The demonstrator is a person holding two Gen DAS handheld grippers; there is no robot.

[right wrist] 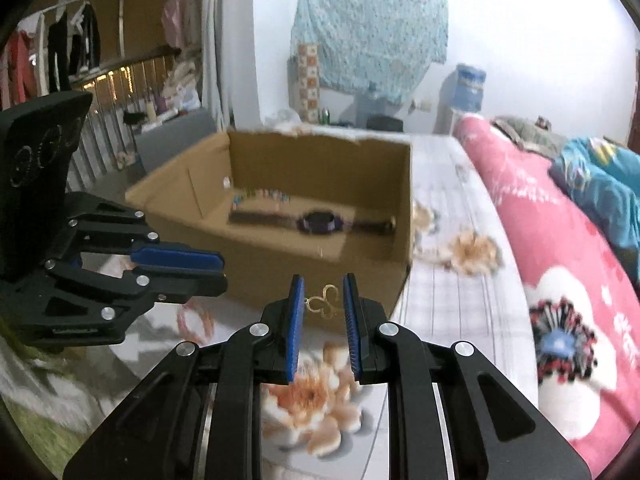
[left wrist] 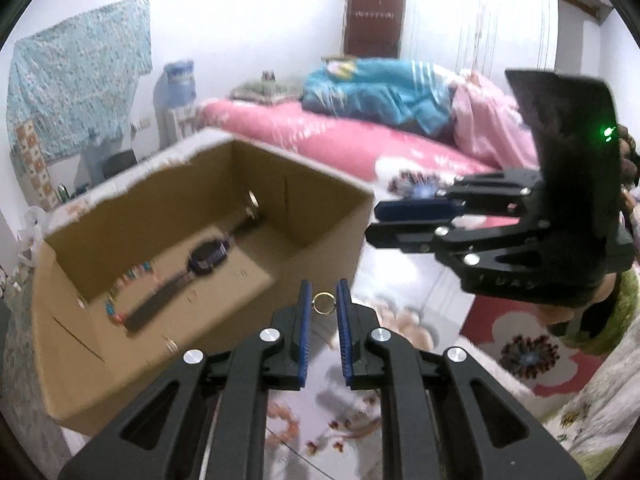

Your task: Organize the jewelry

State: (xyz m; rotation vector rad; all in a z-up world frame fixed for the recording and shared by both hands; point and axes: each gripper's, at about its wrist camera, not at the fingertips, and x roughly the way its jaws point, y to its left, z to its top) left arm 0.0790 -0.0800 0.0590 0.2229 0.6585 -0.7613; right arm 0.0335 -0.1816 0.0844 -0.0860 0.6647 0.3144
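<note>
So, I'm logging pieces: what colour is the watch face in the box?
Dark purple watch face, clearest in the right wrist view.

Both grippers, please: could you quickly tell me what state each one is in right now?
Left gripper: closed on a small gold ring.
Right gripper: closed on a gold butterfly-shaped piece.

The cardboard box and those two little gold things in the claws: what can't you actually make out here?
- Cardboard box, left wrist view: near wall hides part of the floor.
- Watch face: blurred, unreadable in both views.
- Beaded bracelet: bead shapes smeared.
- Gold ring in the left gripper: any stone too small to tell.
- Gold butterfly piece in the right gripper: its fastening is hidden by a pad.
</note>
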